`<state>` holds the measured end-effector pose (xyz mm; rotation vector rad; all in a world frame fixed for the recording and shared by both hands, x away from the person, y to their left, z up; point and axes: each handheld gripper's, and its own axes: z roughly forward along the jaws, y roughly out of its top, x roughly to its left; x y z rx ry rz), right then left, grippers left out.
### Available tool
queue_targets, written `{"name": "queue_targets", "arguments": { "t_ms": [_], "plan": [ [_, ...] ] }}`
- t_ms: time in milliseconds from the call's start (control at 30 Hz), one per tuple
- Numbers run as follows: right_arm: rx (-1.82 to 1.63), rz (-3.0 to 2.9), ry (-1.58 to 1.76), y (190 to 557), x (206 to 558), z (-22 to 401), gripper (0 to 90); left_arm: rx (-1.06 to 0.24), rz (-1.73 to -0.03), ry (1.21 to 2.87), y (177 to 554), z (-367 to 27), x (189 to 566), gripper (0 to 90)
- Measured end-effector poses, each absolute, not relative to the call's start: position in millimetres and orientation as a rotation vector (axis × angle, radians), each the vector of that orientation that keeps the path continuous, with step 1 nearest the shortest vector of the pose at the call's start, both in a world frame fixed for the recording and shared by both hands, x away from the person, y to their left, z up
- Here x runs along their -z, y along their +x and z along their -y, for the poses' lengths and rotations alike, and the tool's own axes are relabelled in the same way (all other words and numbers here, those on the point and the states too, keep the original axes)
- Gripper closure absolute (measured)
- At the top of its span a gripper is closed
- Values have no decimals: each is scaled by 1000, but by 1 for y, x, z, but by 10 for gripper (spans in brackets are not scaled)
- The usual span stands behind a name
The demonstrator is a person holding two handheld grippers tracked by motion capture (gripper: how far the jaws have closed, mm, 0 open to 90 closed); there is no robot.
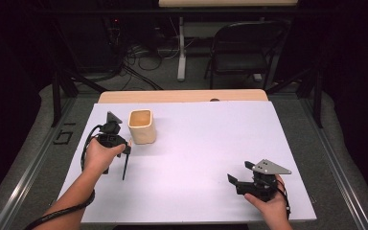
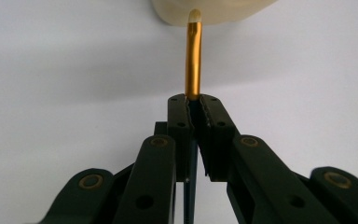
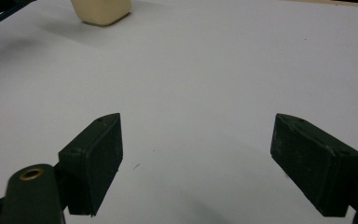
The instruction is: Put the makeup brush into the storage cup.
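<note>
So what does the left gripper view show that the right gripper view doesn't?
Left gripper view: the left gripper with its fingers shut on a thin brush with a gold ferrule and a pale tip, pointing at the cup.

Right gripper view: the right gripper with its fingers wide apart, nothing between them.

Both: the cream cup at the top edge and the white table surface.

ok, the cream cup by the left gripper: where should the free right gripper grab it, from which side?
Probably by the rim, from above. The cup stands upright with its mouth open and its squarish, rounded-corner walls look wide, so one jaw inside and one outside a flat wall suits better than spanning the body. The right gripper is open; the left gripper is shut on a pen.
</note>
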<state>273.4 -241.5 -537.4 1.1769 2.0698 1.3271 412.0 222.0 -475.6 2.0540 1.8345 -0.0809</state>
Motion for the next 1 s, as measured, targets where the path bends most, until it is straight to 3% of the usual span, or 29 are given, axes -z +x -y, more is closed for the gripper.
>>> {"name": "queue_targets", "arguments": {
  "t_ms": [533,1000],
  "plan": [
    [-1310,-2086,1180,274,538,240,165,54,-1500,2004,380,-229,464,835],
    [-1319,-2083,1175,275,539,239,165,-114,-1279,1990,361,-222,461,835]
  ]
}}
